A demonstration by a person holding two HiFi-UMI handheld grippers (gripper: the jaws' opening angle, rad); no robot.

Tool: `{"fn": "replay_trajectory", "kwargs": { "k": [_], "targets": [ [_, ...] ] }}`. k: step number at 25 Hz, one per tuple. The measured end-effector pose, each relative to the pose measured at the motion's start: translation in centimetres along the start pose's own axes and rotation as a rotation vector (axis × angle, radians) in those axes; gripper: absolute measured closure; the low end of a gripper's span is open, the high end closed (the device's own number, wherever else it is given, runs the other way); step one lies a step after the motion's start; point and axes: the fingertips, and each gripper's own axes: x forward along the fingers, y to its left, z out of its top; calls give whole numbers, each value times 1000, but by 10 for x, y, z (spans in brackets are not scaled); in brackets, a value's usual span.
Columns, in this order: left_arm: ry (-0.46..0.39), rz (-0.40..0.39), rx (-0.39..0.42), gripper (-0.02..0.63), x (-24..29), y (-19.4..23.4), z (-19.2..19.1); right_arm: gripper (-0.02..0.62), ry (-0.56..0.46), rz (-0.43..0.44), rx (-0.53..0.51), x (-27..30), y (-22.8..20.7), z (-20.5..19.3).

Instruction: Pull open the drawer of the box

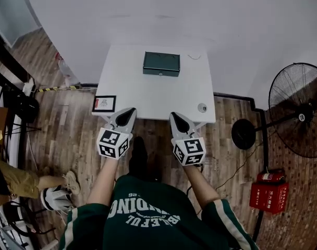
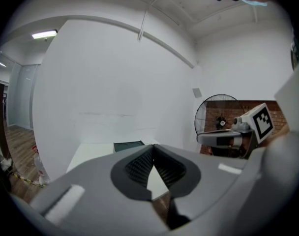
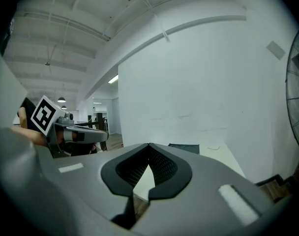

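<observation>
Head view shows a small framed card (image 1: 104, 103) on the white tabletop's (image 1: 148, 95) near left corner. Just beside it the left gripper (image 1: 128, 111) hovers at the near edge, jaws together on nothing. The dark green box (image 1: 161, 63) sits by the far edge (drawer not pulled out), well apart from both grippers. The right gripper (image 1: 175, 116) is likewise closed and empty.

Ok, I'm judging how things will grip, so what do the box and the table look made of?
The box looks like painted sheet metal: dark green with a dull sheen and crisp, straight edges, though hard plastic cannot be ruled out. The table looks like white laminate or painted board, smooth and matte, with no grain showing.
</observation>
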Motion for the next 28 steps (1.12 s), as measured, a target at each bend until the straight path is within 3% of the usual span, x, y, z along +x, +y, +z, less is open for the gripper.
{"fn": "replay_trajectory", "kwargs": {
  "k": [17,28],
  "targets": [
    [38,-118,20,554,150,137,31,594,26,-101,35,193,-57,18],
    [58,-180,-1,554,207,167,38,594,52,-167,54,241,-88,19]
  ]
}}
